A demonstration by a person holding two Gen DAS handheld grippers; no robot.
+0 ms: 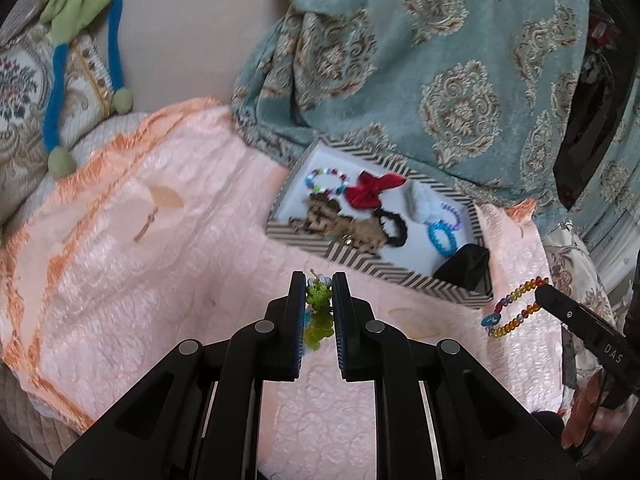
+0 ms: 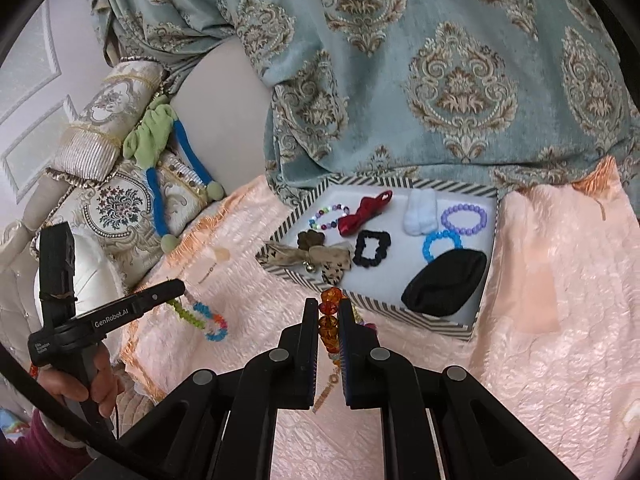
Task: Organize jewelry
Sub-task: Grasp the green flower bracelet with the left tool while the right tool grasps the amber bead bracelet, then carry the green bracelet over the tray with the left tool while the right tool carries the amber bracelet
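My left tongs [image 1: 319, 280] pinch a green-beaded bracelet [image 1: 319, 312] at lower centre; my right tongs [image 2: 329, 304] clamp an amber-beaded bracelet [image 2: 329, 320]. Beyond them, a striped tray [image 2: 384, 308] of accessories rests on a peach quilted bedspread [image 2: 552, 280], with teal damask fabric [image 2: 440, 80] draped behind.

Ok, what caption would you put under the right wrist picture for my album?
Right gripper pinching an amber bead bracelet above the striped tray of bracelets and hair ties.

Pink quilted blanket [image 1: 160, 240], teal damask curtain [image 2: 440, 60], embroidered cushion [image 2: 116, 204], green-and-blue plush toy [image 1: 86, 4]
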